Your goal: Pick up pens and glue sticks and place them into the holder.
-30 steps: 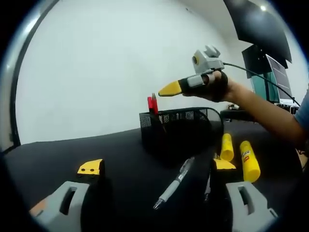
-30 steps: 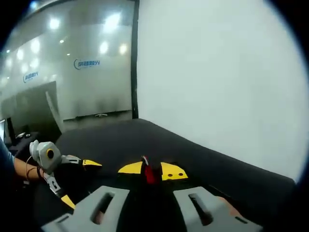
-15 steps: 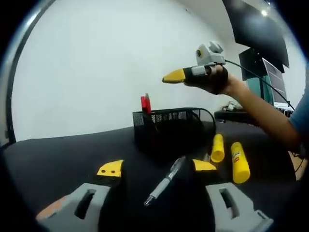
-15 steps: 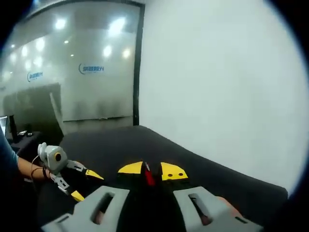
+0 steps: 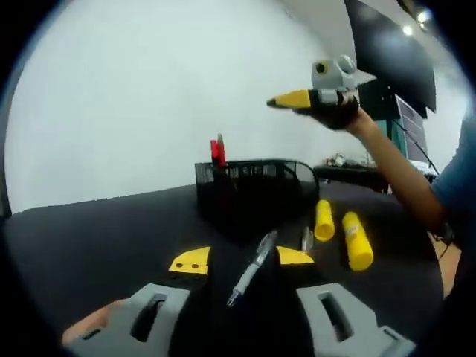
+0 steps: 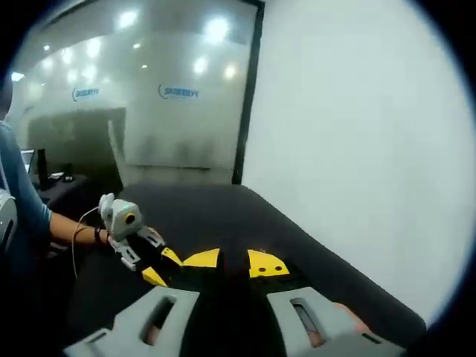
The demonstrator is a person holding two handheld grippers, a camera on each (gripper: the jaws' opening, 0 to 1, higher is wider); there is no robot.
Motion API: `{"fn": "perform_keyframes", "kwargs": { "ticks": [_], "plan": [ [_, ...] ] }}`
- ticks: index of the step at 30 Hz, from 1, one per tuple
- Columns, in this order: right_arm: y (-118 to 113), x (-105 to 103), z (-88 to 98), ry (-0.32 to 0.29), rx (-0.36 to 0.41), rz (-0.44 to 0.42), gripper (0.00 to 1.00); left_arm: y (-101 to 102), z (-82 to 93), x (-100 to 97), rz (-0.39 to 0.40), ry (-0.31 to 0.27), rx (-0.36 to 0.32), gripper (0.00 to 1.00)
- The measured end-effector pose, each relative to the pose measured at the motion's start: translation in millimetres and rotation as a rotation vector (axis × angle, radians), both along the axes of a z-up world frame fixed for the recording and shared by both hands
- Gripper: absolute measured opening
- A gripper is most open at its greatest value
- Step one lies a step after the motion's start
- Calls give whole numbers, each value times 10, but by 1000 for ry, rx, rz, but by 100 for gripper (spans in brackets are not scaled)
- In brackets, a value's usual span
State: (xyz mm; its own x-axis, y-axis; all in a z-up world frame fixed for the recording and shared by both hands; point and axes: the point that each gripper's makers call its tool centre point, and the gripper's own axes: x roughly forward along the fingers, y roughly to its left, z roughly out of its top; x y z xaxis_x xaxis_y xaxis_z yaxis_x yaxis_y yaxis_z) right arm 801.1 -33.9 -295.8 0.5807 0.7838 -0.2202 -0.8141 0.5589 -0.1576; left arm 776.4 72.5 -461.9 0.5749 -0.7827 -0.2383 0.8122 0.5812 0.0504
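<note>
A black mesh holder point(image 5: 249, 186) stands on the black table point(image 5: 97, 230) with a red pen point(image 5: 216, 151) sticking up from its left corner. In front of it a silver pen point(image 5: 253, 268) lies between the jaws of my left gripper point(image 5: 242, 260), which is open and not touching the pen. A second pen point(image 5: 306, 239) and two yellow glue sticks point(image 5: 323, 219) point(image 5: 355, 239) lie to the right. My right gripper point(image 5: 286, 99) hangs high above the holder, its jaws close together and empty. In the right gripper view the right gripper point(image 6: 234, 262) looks down on the left gripper point(image 6: 156, 266).
The person's arm point(image 5: 394, 167) reaches in from the right above the glue sticks. A white wall point(image 5: 149, 89) runs behind the table. Monitors and a desk point(image 5: 357, 167) stand at the far right. A glass partition point(image 6: 149, 119) closes the room's far end.
My left gripper's jaws have narrowed around the silver pen and moved closer to it. My right gripper has risen higher and further from the holder.
</note>
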Motion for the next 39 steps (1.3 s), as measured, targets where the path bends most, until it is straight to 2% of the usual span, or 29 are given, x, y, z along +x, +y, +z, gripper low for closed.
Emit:
{"fn": "perform_keyframes", "kwargs": {
  "ticks": [2,3,6,10,14,17,21,25,26,29,33,39],
  "plan": [
    [21,-49,6,-3,-9,19,9,-39,-24,-52,-57,0,20,29],
    [30,-80,3,-3,-17,31,9,-45,-48,-62,-65,26,26,29],
    [64,-180,-26,-5,-50,69,9,-82,-56,-36,-72,35,55,29],
    [89,-240,-43,-6,-66,95,9,-172,-27,0,-104,-14,182,27],
    [93,-244,-63,-6,-81,101,9,-298,-88,-39,-176,-2,323,27],
    [92,-255,-76,-5,-92,107,9,-292,-163,-12,-182,-14,418,24],
    [89,-272,-79,-7,-100,115,9,-272,-201,7,-179,-9,441,15],
    [94,-288,-79,-7,-102,124,9,-286,-300,-20,-196,-2,476,15],
    [99,-290,-82,-7,-105,126,9,-292,-292,-16,-196,-18,477,14],
    [121,-300,-102,-4,-116,135,9,-300,-280,-4,-196,-15,480,14],
    [145,-315,-125,-2,-129,141,9,-313,-292,16,-199,-36,507,7],
    [156,-321,-158,0,-149,149,9,-269,-275,-4,-186,-59,523,6]
  ]
}}
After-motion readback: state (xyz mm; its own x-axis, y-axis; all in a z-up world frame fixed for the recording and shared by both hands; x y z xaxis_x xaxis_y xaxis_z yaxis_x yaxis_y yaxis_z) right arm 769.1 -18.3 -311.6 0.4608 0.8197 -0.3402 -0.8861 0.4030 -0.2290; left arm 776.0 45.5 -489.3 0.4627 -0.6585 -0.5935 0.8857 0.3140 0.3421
